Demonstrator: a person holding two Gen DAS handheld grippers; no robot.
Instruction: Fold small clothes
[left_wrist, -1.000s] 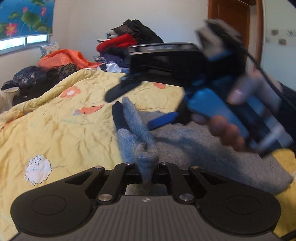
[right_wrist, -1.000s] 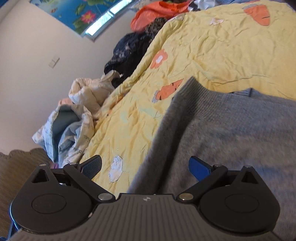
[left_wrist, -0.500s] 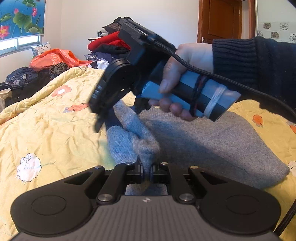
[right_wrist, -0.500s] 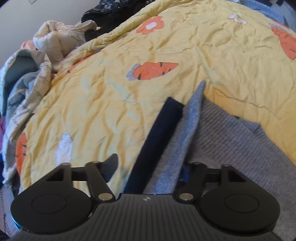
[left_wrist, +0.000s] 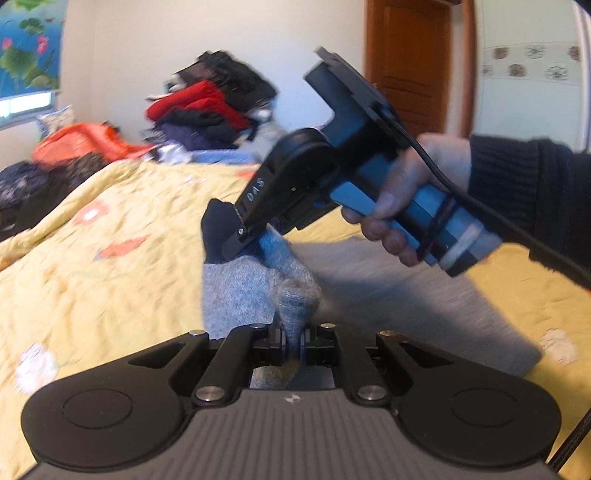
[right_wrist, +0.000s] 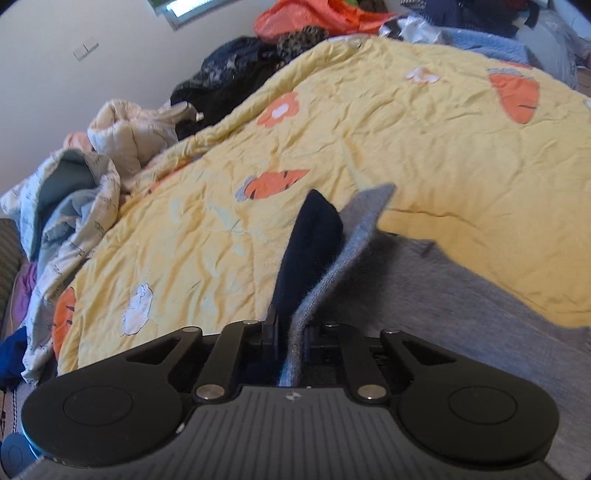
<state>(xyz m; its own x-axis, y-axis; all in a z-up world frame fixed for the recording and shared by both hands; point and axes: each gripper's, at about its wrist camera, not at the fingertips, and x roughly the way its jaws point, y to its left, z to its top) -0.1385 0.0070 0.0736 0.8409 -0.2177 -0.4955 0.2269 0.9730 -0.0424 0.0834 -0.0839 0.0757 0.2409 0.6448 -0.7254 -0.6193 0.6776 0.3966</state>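
Left wrist view: left gripper (left_wrist: 291, 341) pinches a bunched fold of the grey sweater (left_wrist: 388, 288) on the yellow quilt (left_wrist: 92, 280); right gripper (right_wrist: 290, 341) clamps its navy-lined edge (right_wrist: 314, 236); bare quilt spreads leftward.

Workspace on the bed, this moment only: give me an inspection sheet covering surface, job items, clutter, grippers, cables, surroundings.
Surface: yellow quilt with carrot and flower prints, wrinkled.
Job's things: grey sweater spread on the quilt; its sleeve with the dark cuff is lifted.
Clutter: clothes pile in red and dark colours at the far end of the bed; orange bag; pale bedding heap off the bed's side.
Grippers: left gripper shut on a bunched fold of the sweater; right gripper shut on the sleeve near the cuff.
Cables: black cable trailing from the right gripper's handle.
Surroundings: wooden door, floral curtain, white walls.
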